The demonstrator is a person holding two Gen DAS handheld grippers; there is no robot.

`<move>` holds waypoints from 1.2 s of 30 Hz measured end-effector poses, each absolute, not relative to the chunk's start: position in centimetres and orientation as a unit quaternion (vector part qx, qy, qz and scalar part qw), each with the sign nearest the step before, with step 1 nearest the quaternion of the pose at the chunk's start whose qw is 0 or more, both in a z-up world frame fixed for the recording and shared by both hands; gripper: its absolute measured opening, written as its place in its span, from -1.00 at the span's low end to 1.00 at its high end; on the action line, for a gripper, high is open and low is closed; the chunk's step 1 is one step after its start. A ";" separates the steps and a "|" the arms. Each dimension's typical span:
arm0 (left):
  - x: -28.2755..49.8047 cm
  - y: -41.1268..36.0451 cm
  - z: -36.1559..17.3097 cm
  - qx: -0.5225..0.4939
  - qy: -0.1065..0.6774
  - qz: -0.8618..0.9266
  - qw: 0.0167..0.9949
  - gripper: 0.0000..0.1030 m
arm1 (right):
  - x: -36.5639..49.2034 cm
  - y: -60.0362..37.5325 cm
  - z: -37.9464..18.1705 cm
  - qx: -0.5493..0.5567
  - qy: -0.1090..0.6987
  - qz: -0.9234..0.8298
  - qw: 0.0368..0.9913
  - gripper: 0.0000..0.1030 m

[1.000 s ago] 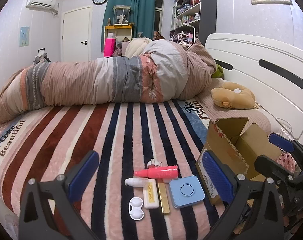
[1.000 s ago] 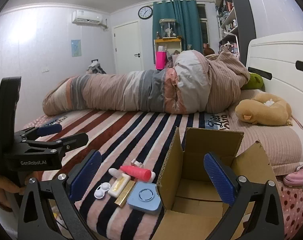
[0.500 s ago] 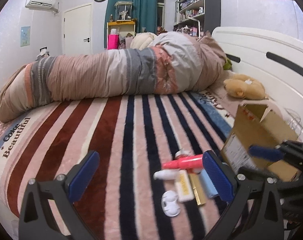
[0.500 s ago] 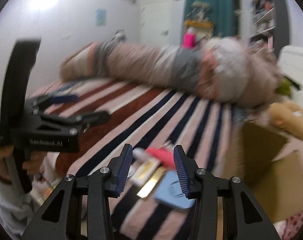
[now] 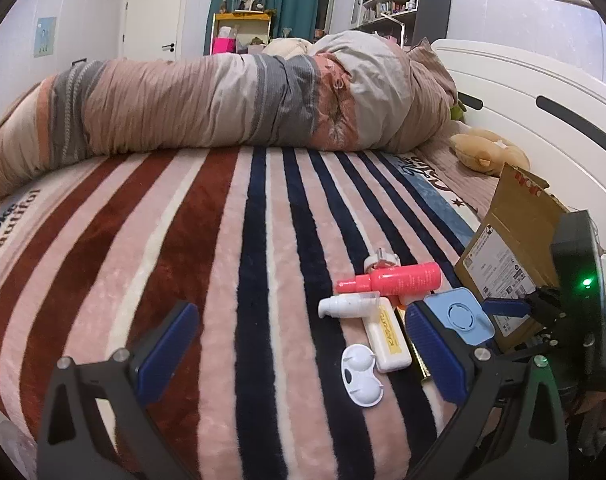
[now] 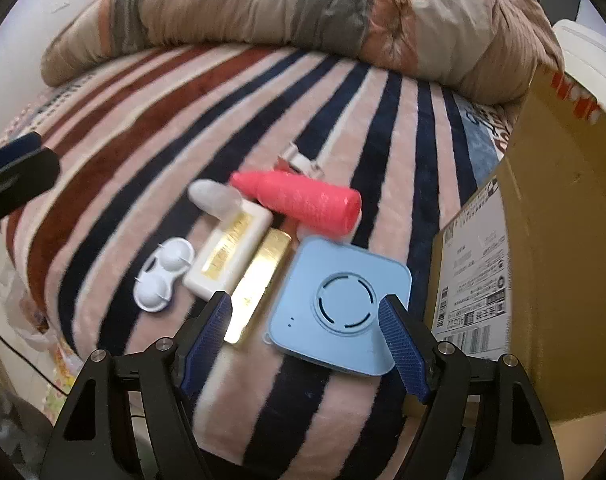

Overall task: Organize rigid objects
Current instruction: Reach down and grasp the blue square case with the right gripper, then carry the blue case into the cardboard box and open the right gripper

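A cluster of small items lies on the striped bed: a pink bottle [image 6: 303, 200], a white tube [image 6: 227, 252], a gold bar-shaped box [image 6: 259, 280], a white lens case [image 6: 165, 274], a light blue square device [image 6: 339, 304] and a small clear cap [image 6: 299, 160]. My right gripper [image 6: 307, 336] is open, its pads on either side of the blue device's near edge, just above it. My left gripper [image 5: 299, 352] is open and empty above the blanket, left of the cluster; the pink bottle [image 5: 391, 280] and blue device [image 5: 459, 314] show there too.
An open cardboard box [image 6: 543, 240] stands right of the cluster, also in the left wrist view [image 5: 511, 248]. A rolled duvet [image 5: 231, 104] lies across the far side of the bed. A plush toy [image 5: 487, 152] and the white headboard [image 5: 523, 92] are at right.
My right gripper has swung from the cardboard box down and left to the blue device, narrowing then reopening part way. My left gripper has shifted left and lower.
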State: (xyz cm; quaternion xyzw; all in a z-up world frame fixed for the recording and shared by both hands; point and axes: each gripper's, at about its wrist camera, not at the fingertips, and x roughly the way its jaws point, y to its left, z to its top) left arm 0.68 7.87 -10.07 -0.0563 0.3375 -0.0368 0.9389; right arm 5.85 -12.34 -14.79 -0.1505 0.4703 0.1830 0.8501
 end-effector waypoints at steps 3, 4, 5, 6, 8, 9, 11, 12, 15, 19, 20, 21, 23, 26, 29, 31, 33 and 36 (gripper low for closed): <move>0.8 7.9 -10.2 -0.058 0.340 -0.037 0.938 0.99 | 6.7 -13.6 -15.6 -0.143 0.482 0.149 0.852 0.42; 0.8 7.9 -10.2 -0.059 0.340 -0.038 0.938 0.99 | 7.1 -14.1 -15.9 -0.136 0.484 0.137 0.853 0.42; 0.7 7.9 -10.2 -0.060 0.340 -0.039 0.938 0.99 | 7.4 -14.7 -16.0 -0.122 0.489 0.133 0.854 0.44; 0.7 7.9 -10.2 -0.060 0.340 -0.039 0.938 0.99 | 7.7 -15.5 -16.2 -0.096 0.496 0.138 0.852 0.44; 0.8 7.9 -10.2 -0.062 0.340 -0.041 0.938 0.99 | 7.8 -15.9 -16.4 -0.071 0.507 0.156 0.845 0.45; 0.8 8.0 -10.2 -0.063 0.340 -0.041 0.938 0.99 | 8.1 -15.7 -16.5 -0.067 0.510 0.161 0.842 0.48; 0.7 8.0 -10.1 -0.063 0.340 -0.042 0.937 0.99 | 8.5 -15.3 -16.8 -0.067 0.516 0.169 0.837 0.61; 0.7 8.0 -10.1 -0.063 0.340 -0.043 0.937 0.99 | 8.7 -15.1 -16.9 -0.066 0.518 0.175 0.835 0.66; 0.8 8.1 -10.3 -0.065 0.345 -0.041 0.935 0.99 | 9.6 -14.0 -17.4 -0.084 0.524 0.174 0.829 0.78; 0.9 8.3 -10.6 -0.067 0.352 -0.045 0.932 0.99 | 10.7 -13.2 -17.9 -0.091 0.527 0.177 0.826 0.79; 0.9 8.4 -10.6 -0.069 0.353 -0.049 0.932 0.99 | 10.7 -13.3 -17.8 -0.093 0.525 0.176 0.828 0.58; 0.9 8.4 -10.7 -0.069 0.355 -0.053 0.931 0.99 | 10.6 -13.5 -17.6 -0.101 0.521 0.169 0.830 0.59; 0.8 8.5 -10.9 -0.067 0.356 -0.059 0.930 0.99 | 9.8 -13.5 -17.5 -0.123 0.516 0.168 0.831 0.58; 1.1 8.2 -10.9 -0.063 0.355 -0.074 0.930 0.99 | 9.2 -13.3 -17.3 -0.144 0.508 0.175 0.831 0.58; 1.6 7.7 -10.7 -0.062 0.356 -0.106 0.926 0.99 | 8.1 -12.7 -15.9 -0.164 0.471 0.186 0.847 0.57; 2.1 7.4 -10.0 -0.066 0.355 -0.139 0.922 0.99 | 7.1 -12.2 -14.5 -0.172 0.446 0.207 0.854 0.57; 2.9 7.0 -9.0 -0.079 0.353 -0.182 0.914 0.98 | 6.3 -11.9 -13.1 -0.170 0.424 0.232 0.859 0.57; 4.0 6.0 -7.4 -0.101 0.352 -0.244 0.898 0.97 | 4.7 -11.8 -10.1 -0.155 0.378 0.278 0.869 0.57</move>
